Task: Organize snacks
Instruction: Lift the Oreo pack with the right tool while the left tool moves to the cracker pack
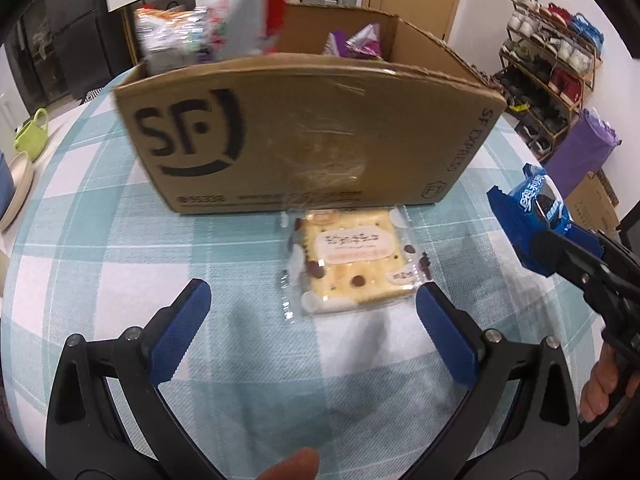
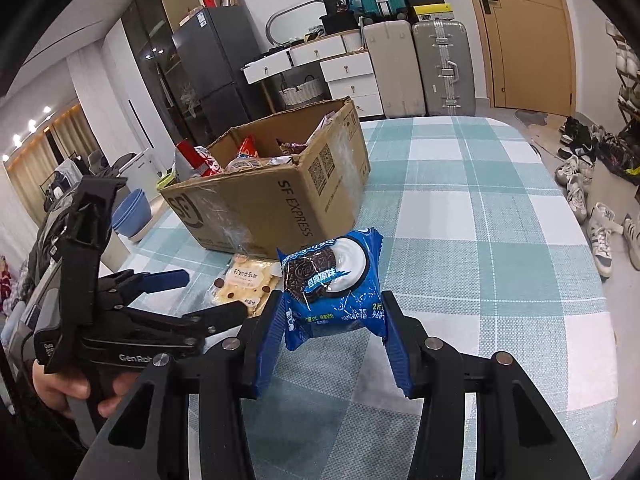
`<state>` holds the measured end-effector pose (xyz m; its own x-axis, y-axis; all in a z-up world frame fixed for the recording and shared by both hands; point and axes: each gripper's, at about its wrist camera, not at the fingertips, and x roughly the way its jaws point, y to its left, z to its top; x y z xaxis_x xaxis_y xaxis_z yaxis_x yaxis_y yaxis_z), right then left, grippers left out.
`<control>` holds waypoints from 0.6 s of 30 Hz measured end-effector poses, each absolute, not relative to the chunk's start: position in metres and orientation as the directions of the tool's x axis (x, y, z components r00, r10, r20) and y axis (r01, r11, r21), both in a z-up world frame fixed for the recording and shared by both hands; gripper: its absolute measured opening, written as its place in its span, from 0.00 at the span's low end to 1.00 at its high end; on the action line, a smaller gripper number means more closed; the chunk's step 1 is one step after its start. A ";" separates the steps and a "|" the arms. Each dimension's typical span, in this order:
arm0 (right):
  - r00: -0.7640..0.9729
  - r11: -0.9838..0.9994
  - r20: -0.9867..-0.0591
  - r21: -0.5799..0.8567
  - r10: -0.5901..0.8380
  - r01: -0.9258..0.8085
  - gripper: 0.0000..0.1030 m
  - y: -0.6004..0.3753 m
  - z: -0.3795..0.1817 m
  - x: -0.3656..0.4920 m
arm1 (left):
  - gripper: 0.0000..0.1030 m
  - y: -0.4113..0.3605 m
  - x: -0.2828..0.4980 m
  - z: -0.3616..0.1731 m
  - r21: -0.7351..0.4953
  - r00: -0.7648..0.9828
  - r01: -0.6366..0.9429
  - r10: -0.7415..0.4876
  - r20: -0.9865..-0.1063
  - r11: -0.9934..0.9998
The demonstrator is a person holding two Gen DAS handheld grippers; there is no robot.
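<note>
Checked teal-and-white cloth covers the table (image 2: 480,184), which stands in a lived-in room: suitcases and white drawers against the far wall, a dark refrigerator to one side, a shoe rack and loose shoes by the door.

Item one. A cardboard box (image 1: 304,132) with shipping marks sits open on the cloth, already holding several snack packets, some standing above its rim.

Item two. The right gripper (image 2: 332,344) is clamped narrowly on a blue sandwich-cookie packet (image 2: 334,280), held clear of the table, nearer than the box and to its side. The grip takes the packet's lower part; the upper part stands free.

Item three. The left gripper (image 1: 312,320) hangs over the cloth with its fingers spread wide and nothing between them. A clear-wrapped square biscuit packet (image 1: 352,260) lies flat just beyond its tips, just before the box's near wall, possibly touching it.

Assessment. The step in hand appears to be carrying the blue packet to the box. That calls for lifting it above the rim and releasing it where room remains. The left gripper looks placed to take the biscuit packet next; being flat on cloth, it will need the fingers lowered closely on either edge.
</note>
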<state>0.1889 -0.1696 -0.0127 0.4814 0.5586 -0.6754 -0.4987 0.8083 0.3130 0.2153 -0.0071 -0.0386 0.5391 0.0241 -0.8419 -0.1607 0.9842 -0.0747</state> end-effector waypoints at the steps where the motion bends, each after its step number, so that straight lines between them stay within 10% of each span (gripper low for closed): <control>1: 0.481 0.808 -0.675 0.315 0.560 -0.499 0.46 -0.170 -0.013 0.189 | 0.99 -0.010 0.218 -0.039 -0.069 0.537 -0.156 0.026 -0.843 0.985; 18: 0.498 0.831 -0.678 0.340 0.541 -0.440 0.46 -0.192 -0.015 0.195 | 0.91 -0.047 0.245 -0.054 -0.022 0.503 -0.126 0.045 -0.863 0.992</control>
